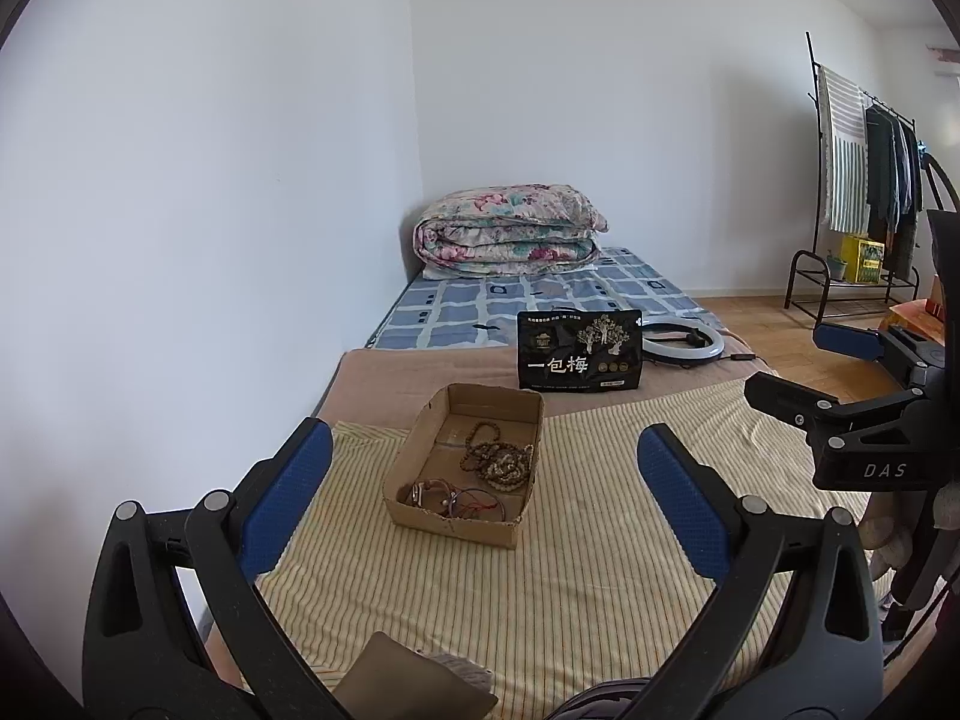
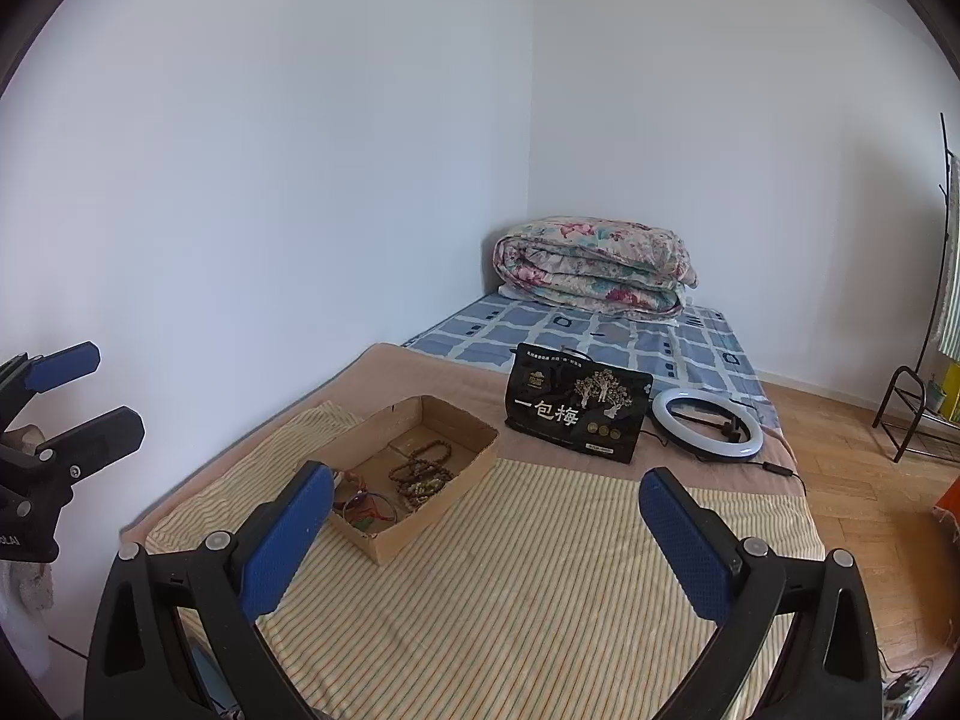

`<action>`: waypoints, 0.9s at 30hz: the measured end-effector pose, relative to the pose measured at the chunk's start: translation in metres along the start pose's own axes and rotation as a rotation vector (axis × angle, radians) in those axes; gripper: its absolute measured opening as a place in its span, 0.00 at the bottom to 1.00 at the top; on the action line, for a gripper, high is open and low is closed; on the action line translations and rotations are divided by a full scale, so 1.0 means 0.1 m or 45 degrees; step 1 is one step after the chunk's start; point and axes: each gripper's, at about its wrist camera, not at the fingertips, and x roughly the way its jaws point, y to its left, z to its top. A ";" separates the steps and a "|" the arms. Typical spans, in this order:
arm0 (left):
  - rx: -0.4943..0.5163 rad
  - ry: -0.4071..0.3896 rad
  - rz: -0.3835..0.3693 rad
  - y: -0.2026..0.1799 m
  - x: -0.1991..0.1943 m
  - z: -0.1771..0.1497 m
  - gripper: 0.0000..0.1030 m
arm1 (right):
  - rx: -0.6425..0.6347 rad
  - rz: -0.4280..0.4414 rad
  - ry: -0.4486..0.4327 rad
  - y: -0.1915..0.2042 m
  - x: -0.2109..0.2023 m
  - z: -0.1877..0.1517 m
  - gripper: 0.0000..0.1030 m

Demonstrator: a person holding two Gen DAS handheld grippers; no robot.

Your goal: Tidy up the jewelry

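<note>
Two tongs: left tongs (image 1: 483, 495) and right tongs (image 2: 486, 531) both stand with fingers wide apart, nothing between them, held above the near end of the bed.
Cardboard tray (image 1: 420, 450): sits on the striped cloth (image 1: 570, 570), left of the middle, ahead of both tongs and well apart from them.
Bead strands (image 1: 501, 459): a heap of brown beaded loops lies in the far right part of the tray.
Corded pieces (image 1: 456, 495): red and dark cords with small charms lie tangled in the near part of the tray.
Black pouch (image 1: 579, 350): stands upright just beyond the tray, a ring light (image 1: 684, 339) lying to its right.
Step in hand: cannot be settled; all the jewelry I can see is in the tray, which fits either a lot waiting to be sorted out or one already gathered in.
Next move: any reach into the tray calls for a narrow, careful pinch, since the cords look snagged together and may drag one another.
</note>
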 end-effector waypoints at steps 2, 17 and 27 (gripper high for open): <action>0.002 -0.001 0.001 0.00 0.01 0.00 1.00 | 0.000 0.001 -0.001 0.00 0.01 0.00 1.00; 0.006 0.002 0.005 -0.01 0.02 -0.01 1.00 | 0.004 0.001 0.000 -0.02 0.01 -0.01 1.00; 0.008 0.005 0.005 -0.03 0.03 -0.01 1.00 | 0.010 0.005 -0.002 -0.02 0.01 -0.02 1.00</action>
